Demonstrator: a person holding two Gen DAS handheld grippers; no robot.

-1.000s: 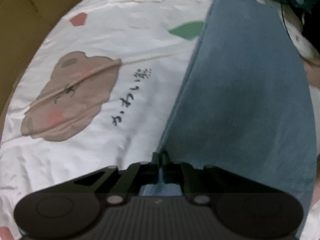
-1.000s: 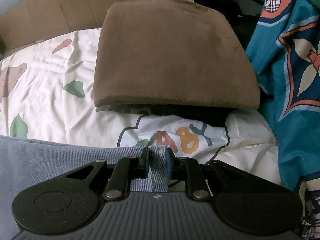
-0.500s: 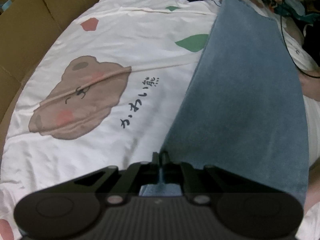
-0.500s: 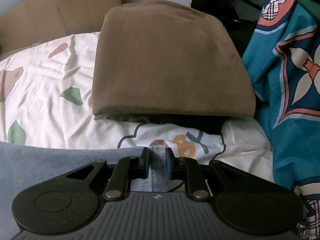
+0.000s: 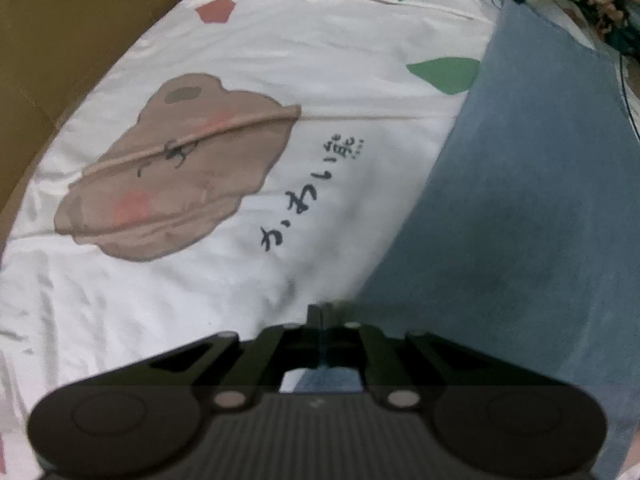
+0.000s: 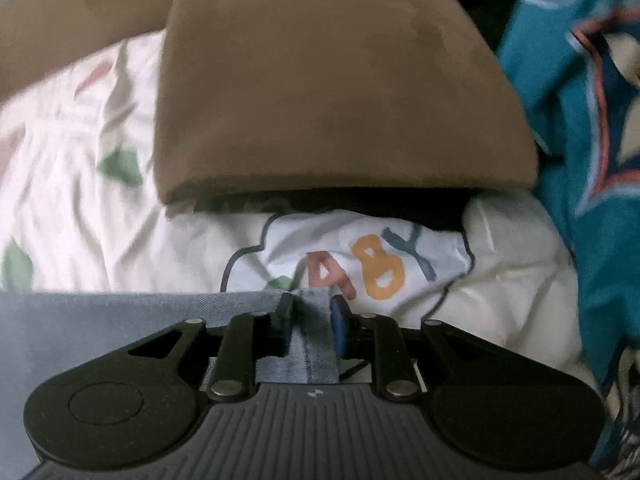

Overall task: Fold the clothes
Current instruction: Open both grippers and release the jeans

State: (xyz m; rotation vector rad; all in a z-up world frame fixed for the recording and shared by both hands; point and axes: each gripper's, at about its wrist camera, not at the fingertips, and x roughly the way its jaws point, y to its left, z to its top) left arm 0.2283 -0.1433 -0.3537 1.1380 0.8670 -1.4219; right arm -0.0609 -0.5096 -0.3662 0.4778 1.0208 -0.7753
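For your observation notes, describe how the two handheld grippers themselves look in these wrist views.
Both grippers, left and right, have matte black bodies with ribbed grey tops, round recessed discs, silver pivot pins and angled linkage arms. The right one's fingers carry blue pads.

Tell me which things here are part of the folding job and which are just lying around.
In the job:
- blue denim garment
- left tool, shut on the denim
- right tool, shut on its edge

Lying about:
- white printed bedsheet
- folded brown cloth
- teal patterned fabric
- cardboard
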